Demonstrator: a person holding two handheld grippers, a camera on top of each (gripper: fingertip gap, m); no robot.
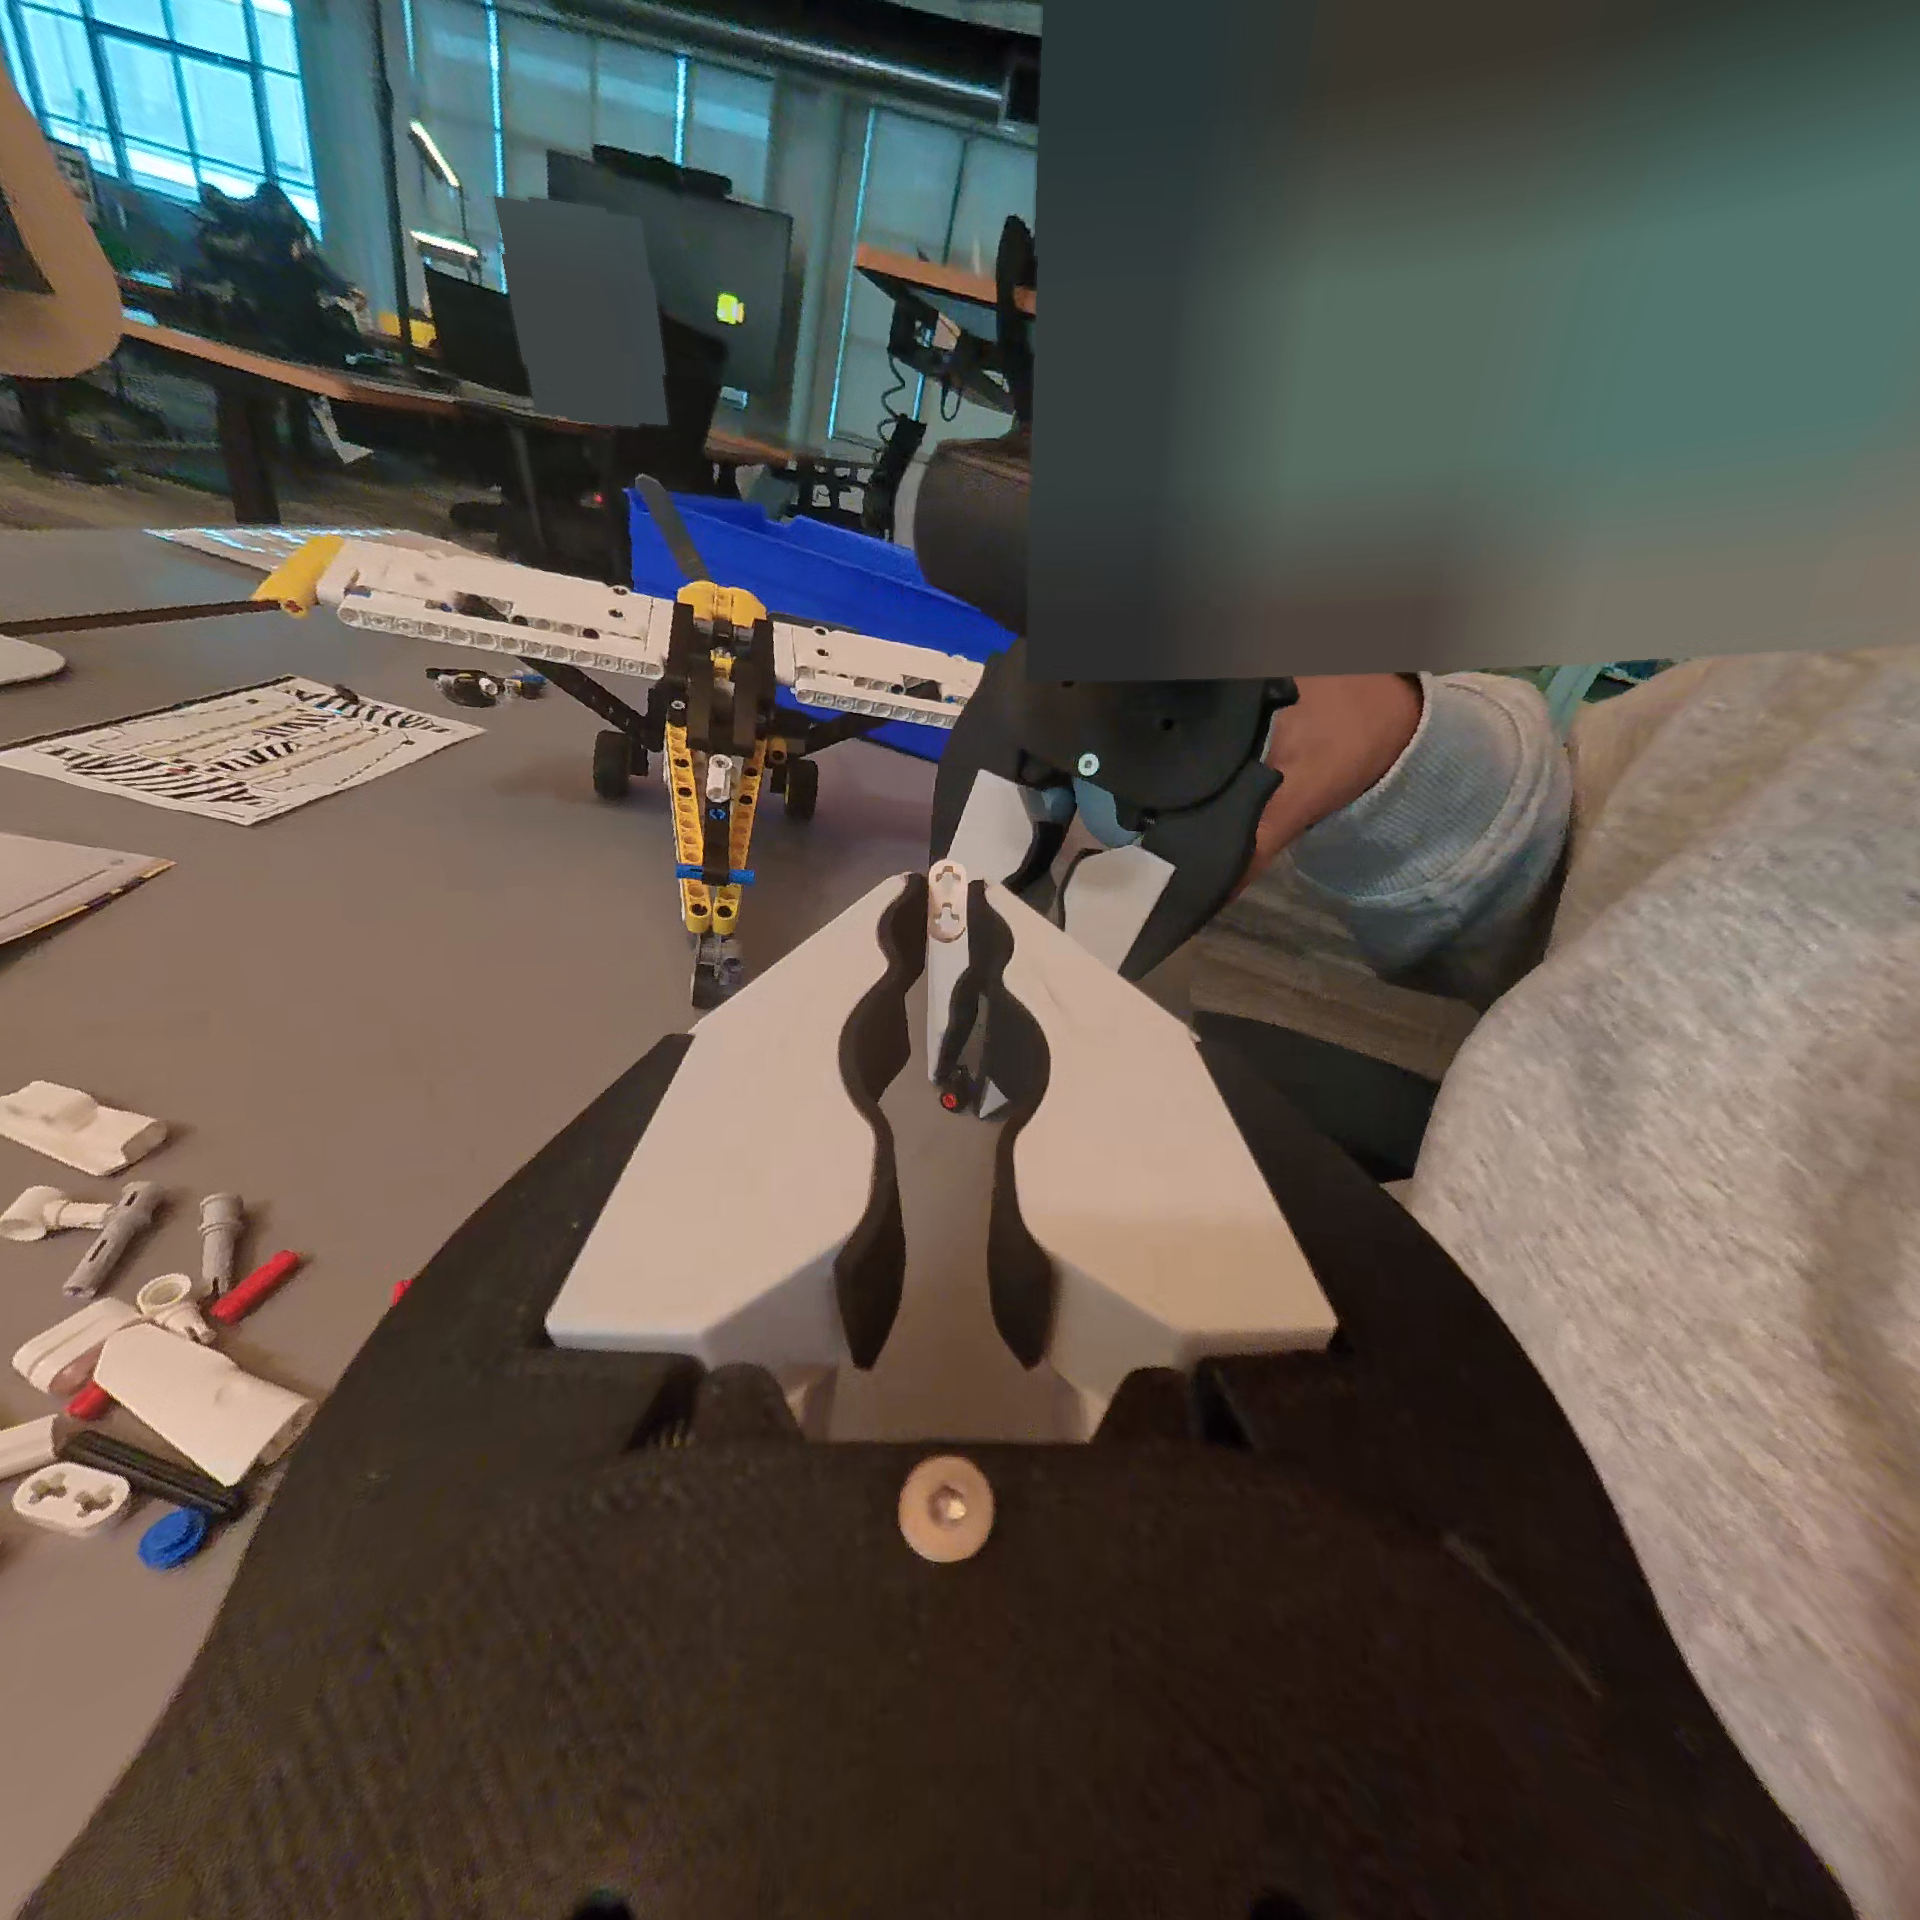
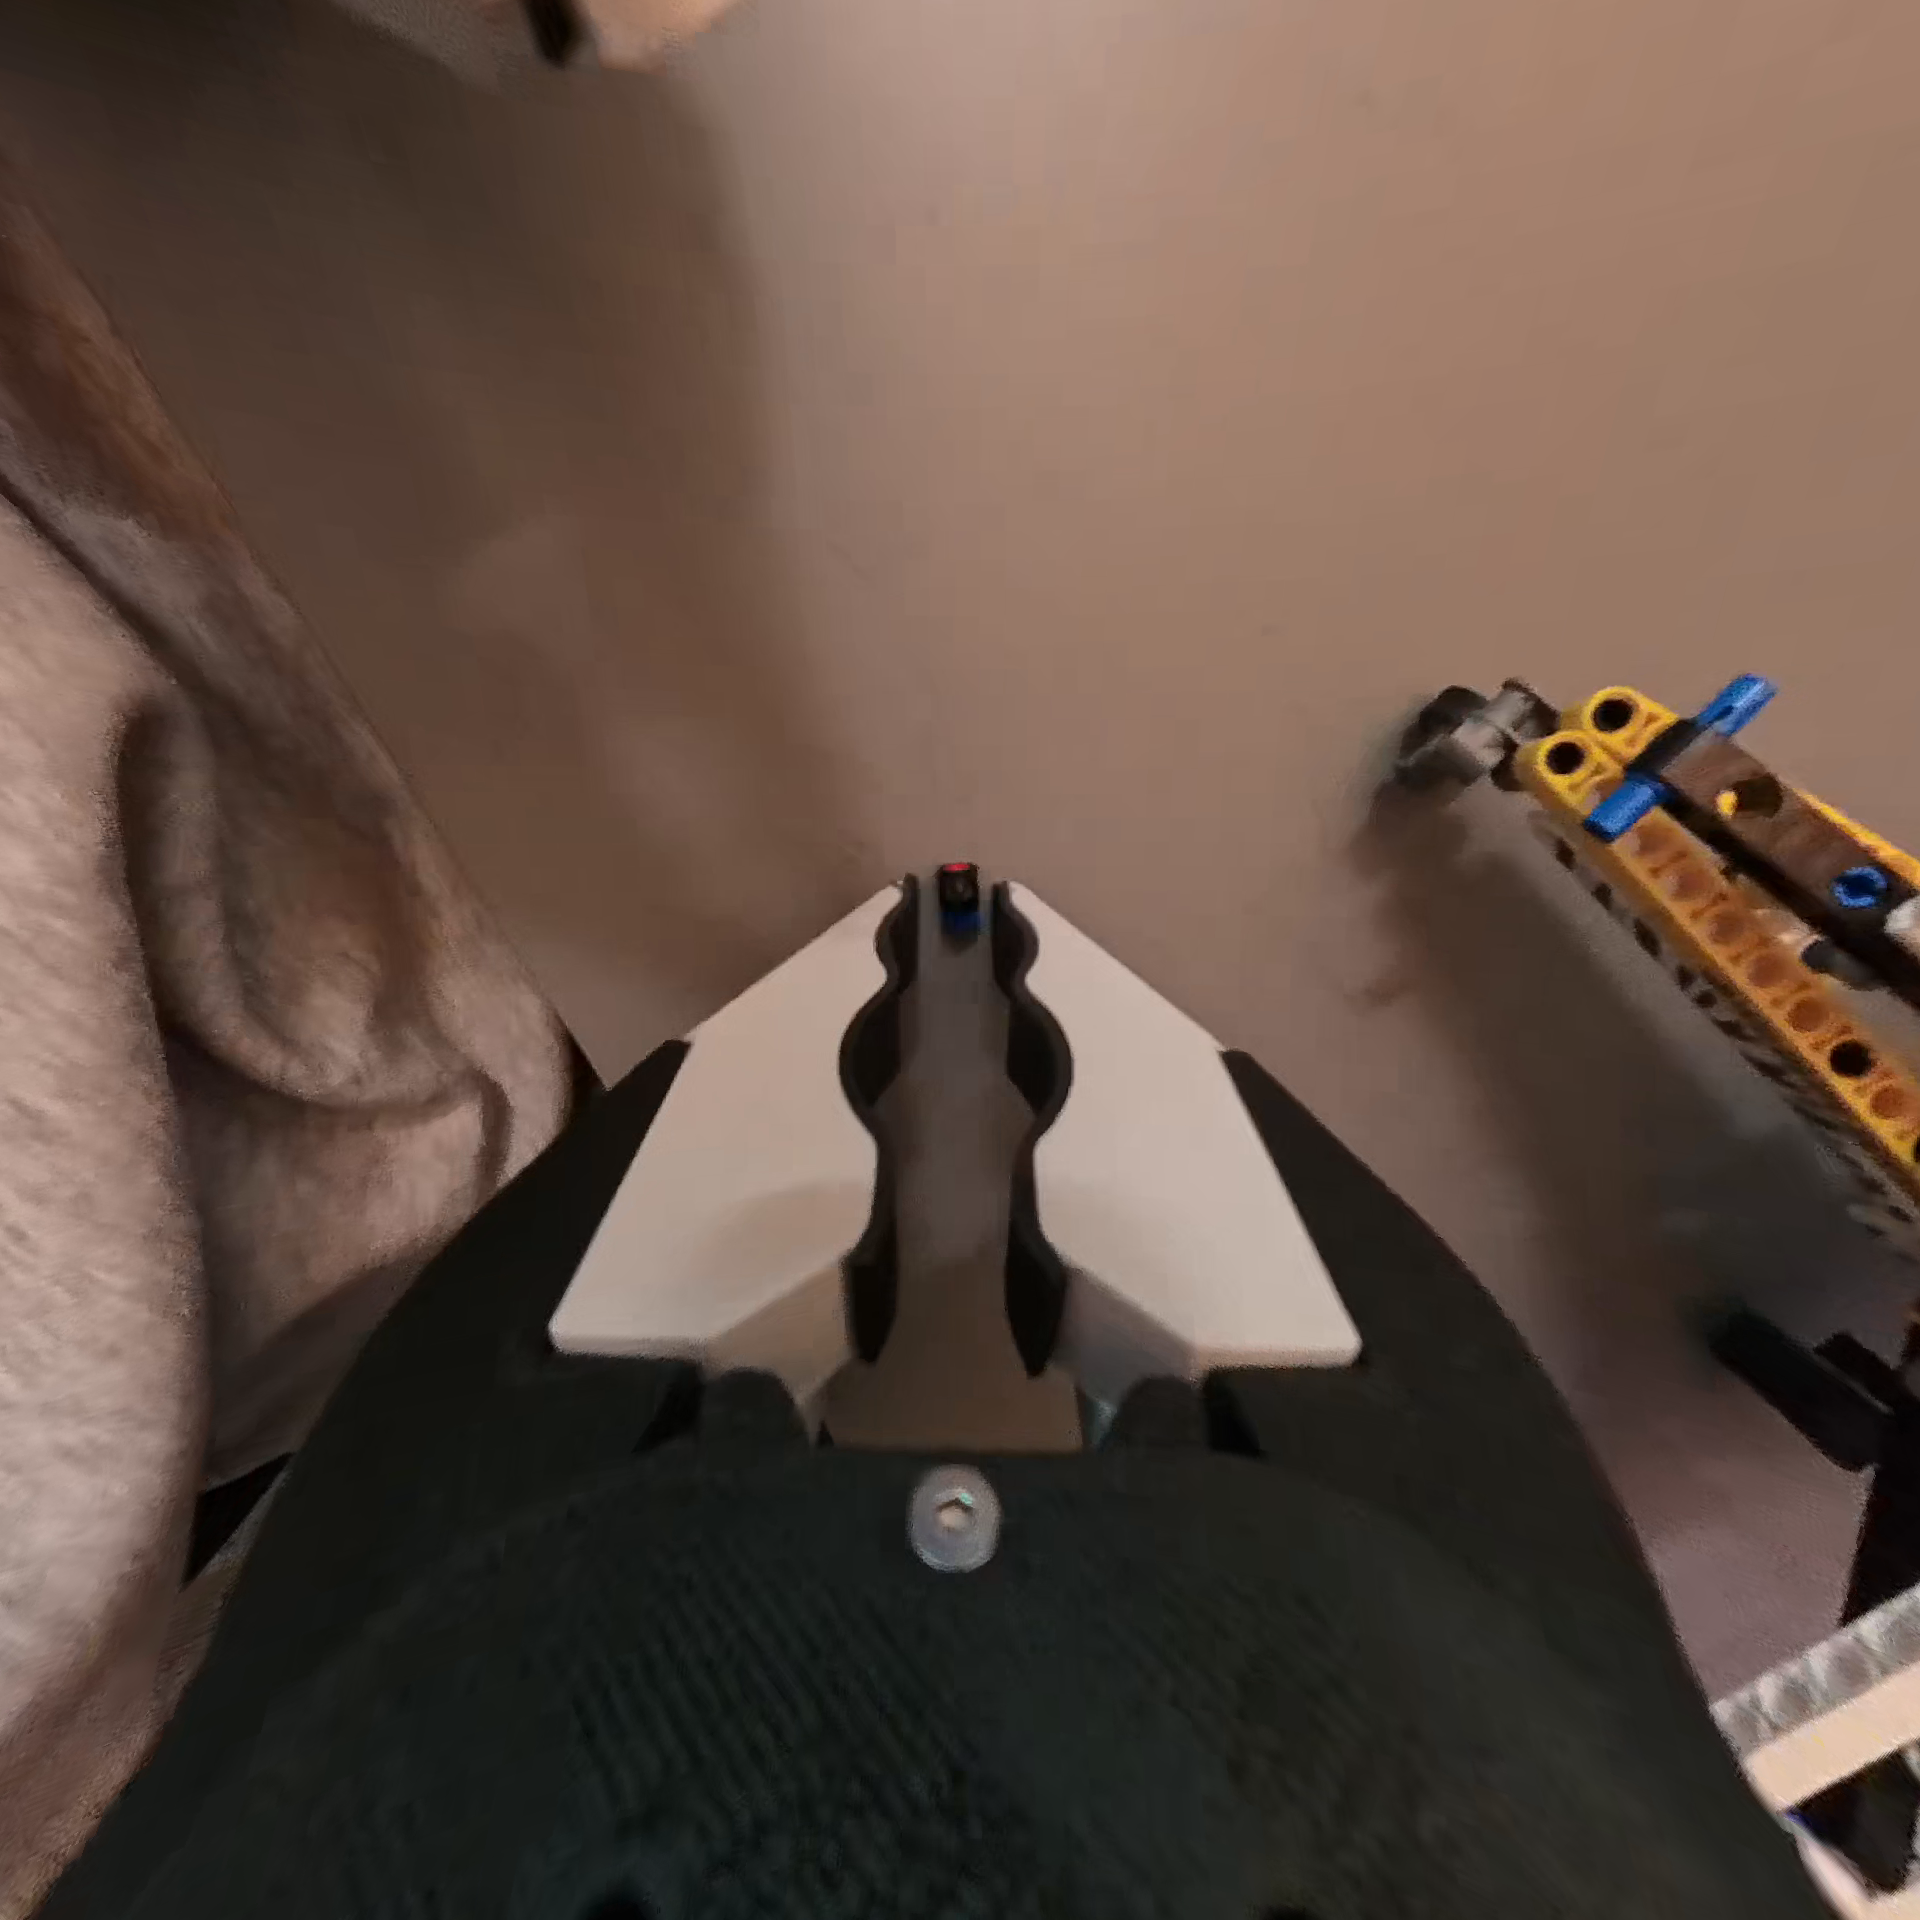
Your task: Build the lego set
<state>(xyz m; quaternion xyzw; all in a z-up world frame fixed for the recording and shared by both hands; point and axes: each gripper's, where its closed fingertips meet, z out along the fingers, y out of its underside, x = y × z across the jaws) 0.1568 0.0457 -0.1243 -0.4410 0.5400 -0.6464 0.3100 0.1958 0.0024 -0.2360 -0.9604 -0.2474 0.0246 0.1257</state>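
Currently my left tool (image 1: 948, 891) pinches a white connector (image 1: 948, 902); my right tool (image 2: 954, 891) pinches a small black pin (image 2: 957, 891) beside the plane model (image 2: 1725, 925).

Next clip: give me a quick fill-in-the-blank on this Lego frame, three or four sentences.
1. The left tool is shut on a small ____ connector piece.
2. Behind the plane model stands a ____ bin.
3. The right tool pinches a tiny black part with a ____ tip.
4. The loose parts lie on the ____ table.

Missing words: white; blue; red; grey
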